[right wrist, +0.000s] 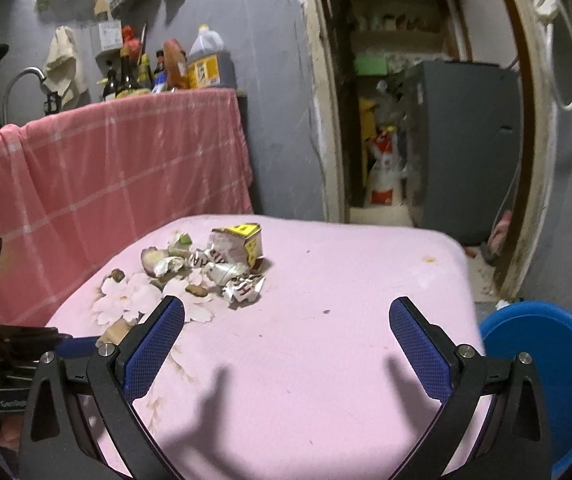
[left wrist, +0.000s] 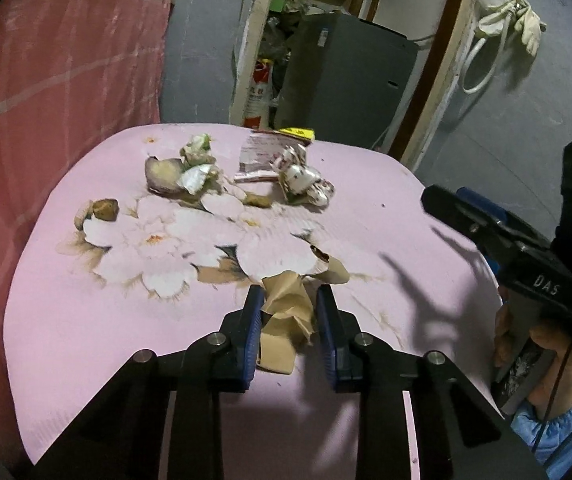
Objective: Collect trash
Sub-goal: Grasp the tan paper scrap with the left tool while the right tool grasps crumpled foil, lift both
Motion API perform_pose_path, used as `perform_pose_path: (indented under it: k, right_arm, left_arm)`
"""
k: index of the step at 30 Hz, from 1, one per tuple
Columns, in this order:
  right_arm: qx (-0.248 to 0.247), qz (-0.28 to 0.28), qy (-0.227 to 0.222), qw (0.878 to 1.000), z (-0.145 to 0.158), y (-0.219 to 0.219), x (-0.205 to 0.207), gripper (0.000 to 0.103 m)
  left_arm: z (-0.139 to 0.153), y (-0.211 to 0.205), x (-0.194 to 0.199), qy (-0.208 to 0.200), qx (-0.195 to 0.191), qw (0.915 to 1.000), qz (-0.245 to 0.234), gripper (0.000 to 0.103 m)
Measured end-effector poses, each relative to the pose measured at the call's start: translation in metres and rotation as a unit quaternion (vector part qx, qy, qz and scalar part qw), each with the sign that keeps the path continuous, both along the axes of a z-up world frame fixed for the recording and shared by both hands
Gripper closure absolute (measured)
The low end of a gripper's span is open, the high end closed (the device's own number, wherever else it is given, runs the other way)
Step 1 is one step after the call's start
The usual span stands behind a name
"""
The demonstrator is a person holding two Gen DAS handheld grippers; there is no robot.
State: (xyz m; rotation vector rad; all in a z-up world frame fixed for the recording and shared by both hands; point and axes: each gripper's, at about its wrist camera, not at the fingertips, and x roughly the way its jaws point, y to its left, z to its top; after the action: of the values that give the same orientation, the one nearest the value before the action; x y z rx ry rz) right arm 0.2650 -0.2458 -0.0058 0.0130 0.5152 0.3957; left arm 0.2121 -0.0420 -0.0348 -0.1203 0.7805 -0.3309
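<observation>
Left tongs (left wrist: 289,308): nearest the left wrist camera, low over the near part of the tabletop; the blue pads sit narrow, one on each side of the brown paper, the left pad pressed against it and the right pad at its edge.
Brown paper (left wrist: 286,312): a crumpled tan scrap between the pads, resting on the pink cloth, its torn far end spreading over the printed flowers.
Right tongs (right wrist: 287,320): spread wide and holding nothing, hovering over a bare pink stretch of the tabletop, with their shadow on the cloth below.
Tabletop (right wrist: 346,280): covered in pink cloth with a pale flower print (left wrist: 166,240) on the left half.
Trash pile (left wrist: 246,172): crumpled wrappers lying together towards the far edge, well beyond both tongs; a green-and-white wad (left wrist: 196,156) on the left, a white wad with red print (left wrist: 306,184) on the right.
Small carton (right wrist: 242,244): crushed, with a yellow label, standing at the back of the pile.
Brown scraps (left wrist: 106,208): dark bits on the flower print, left of the pile.
Blue bin (right wrist: 546,380): a round blue container just off the right edge of the tabletop, lower than it.
Background: a pink checked cloth (right wrist: 106,172) draped to the left, bottles (right wrist: 166,68) above it, a grey cabinet (right wrist: 466,140) in the doorway.
</observation>
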Motion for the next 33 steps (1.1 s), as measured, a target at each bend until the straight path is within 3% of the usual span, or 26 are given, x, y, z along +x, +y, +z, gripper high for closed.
perform_pose_path:
  k: [8,16,23,28,30,33]
  right_arm:
    - [-0.009,0.032,0.078,0.996,-0.013,0.023,0.039,0.000]
    - [-0.018,0.065,0.121,0.990,-0.017,0.055,0.074,0.001]
    - [-0.021,0.074,0.162,0.984,-0.025,0.069,0.095,0.022]
    - [-0.029,0.082,0.174,0.981,-0.029,0.075,0.098,0.043]
    - [-0.030,0.085,0.175,0.980,-0.029,0.075,0.098,0.058]
    - [-0.029,0.090,0.172,0.981,-0.029,0.075,0.096,0.066]
  left_arm:
    - [0.004,0.022,0.023,0.000,-0.017,0.9992,0.037,0.081]
    - [0.014,0.038,0.038,-0.010,-0.028,0.9974,0.065,0.081]
    - [0.012,0.048,0.047,-0.006,-0.035,0.9958,0.084,0.081]
    - [0.011,0.049,0.049,-0.004,-0.037,0.9958,0.084,0.081]
    - [0.011,0.048,0.048,-0.004,-0.038,0.9958,0.083,0.081]
    - [0.011,0.047,0.047,-0.005,-0.039,0.9957,0.084,0.081]
